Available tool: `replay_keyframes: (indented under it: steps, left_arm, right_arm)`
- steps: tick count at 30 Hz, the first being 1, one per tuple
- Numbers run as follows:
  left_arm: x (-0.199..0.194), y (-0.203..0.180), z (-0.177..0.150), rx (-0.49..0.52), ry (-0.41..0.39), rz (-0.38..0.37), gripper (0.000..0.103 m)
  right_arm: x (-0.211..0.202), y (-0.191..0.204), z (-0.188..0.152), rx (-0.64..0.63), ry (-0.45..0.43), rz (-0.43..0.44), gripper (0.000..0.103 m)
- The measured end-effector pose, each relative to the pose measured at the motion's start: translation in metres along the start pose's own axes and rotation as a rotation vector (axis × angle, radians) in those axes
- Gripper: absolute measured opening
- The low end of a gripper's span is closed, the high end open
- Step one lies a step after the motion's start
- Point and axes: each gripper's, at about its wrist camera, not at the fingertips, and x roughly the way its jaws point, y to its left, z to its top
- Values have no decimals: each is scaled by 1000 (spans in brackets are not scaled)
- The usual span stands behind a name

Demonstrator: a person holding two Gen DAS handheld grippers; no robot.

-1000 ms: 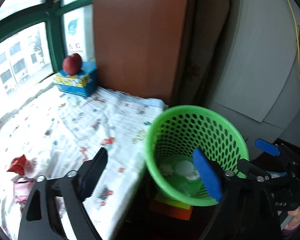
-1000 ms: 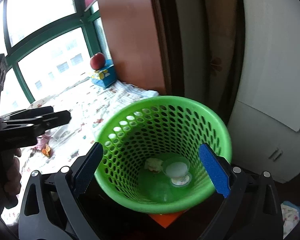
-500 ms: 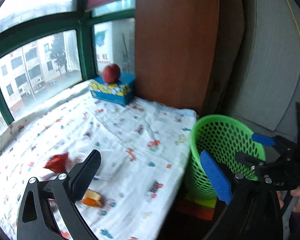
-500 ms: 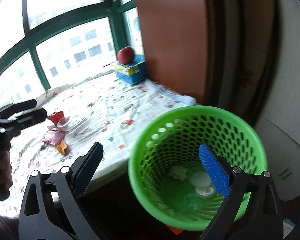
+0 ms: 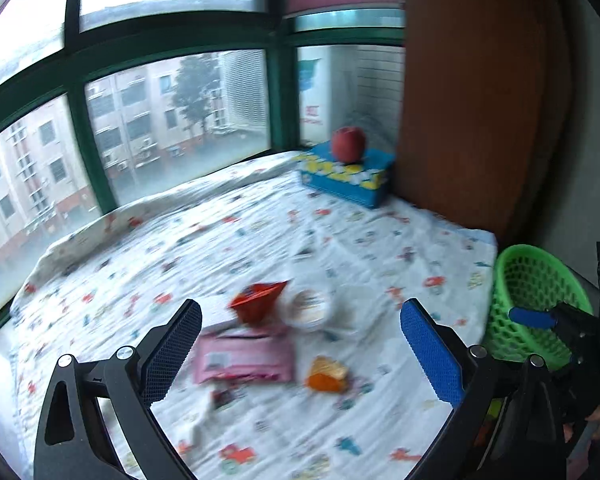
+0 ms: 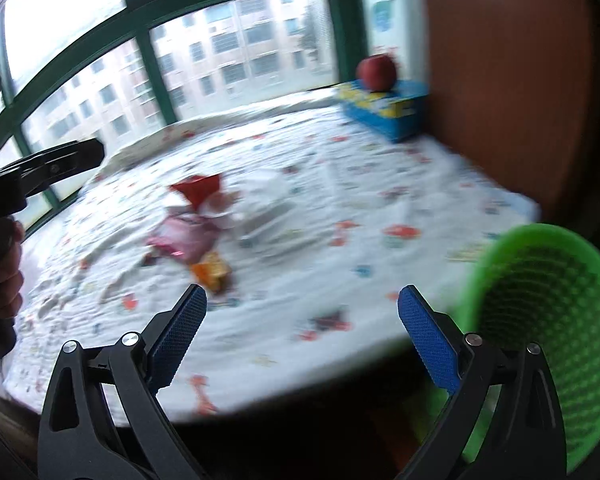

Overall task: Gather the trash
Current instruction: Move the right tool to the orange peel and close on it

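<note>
A small heap of trash lies on the patterned white cloth (image 5: 260, 240): a pink wrapper (image 5: 244, 358), a red wrapper (image 5: 258, 302), a clear plastic cup (image 5: 309, 308) and an orange scrap (image 5: 325, 370). My left gripper (image 5: 300, 348) hangs open just over the heap, nothing between its fingers. My right gripper (image 6: 301, 336) is open too, above the cloth's near edge, with the pink wrapper (image 6: 182, 238), red wrapper (image 6: 200, 190) and orange scrap (image 6: 212, 270) ahead to its left. The green mesh basket (image 6: 539, 320) stands at the right, off the cloth's edge.
A red apple (image 5: 348, 144) rests on a blue tissue box (image 5: 345, 178) in the far corner by a brown wooden panel (image 5: 471, 100). Green-framed windows line the back. A hand (image 6: 2, 272) grips the left tool's handle at the left edge of the right wrist view.
Both grippers have swung left, away from the green basket and over the cloth. The trash heap has come into the middle of both views; the basket has slid to the right edge.
</note>
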Motion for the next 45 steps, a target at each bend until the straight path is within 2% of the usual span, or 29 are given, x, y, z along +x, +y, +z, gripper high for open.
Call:
replay_keyframes:
  steps: [6,10,20,24,28,33,35,37,39,45]
  left_arm:
    - [7,46,-20,-63,45,78,96]
    - [15,74,-37,-119,79,123,96]
    - [36,122,-70,-205,153,168,96]
    - [52,131,-79,-241,206,149,96]
    - [68,127,-84,-226,231,146,96]
    - [89,117,-85,-205,254,113,95]
    - [99,115,-85,-212,267,90,93]
    - [109,114,-85,-219,288,65,81]
    - [119,113,-86,-232,301,46,75]
    - [146,114,-83,-269,338,-8,74]
  right_arm:
    - [45,47,4,-75,61,79,95]
    - [73,67,3,-99,111,112,89]
    - [135,91,0,-168,207,91,67]
    - [148,97,-2,-217,219,25,61]
    - [153,91,-3,-205,226,13,51]
    - [155,83,-3,-186,237,32,48]
    - [154,84,-3,-192,229,31,44]
    - [152,85,-2,-192,220,34,42]
    - [147,83,-1,-175,204,46,41]
    - [129,77,5,-157,166,61,40]
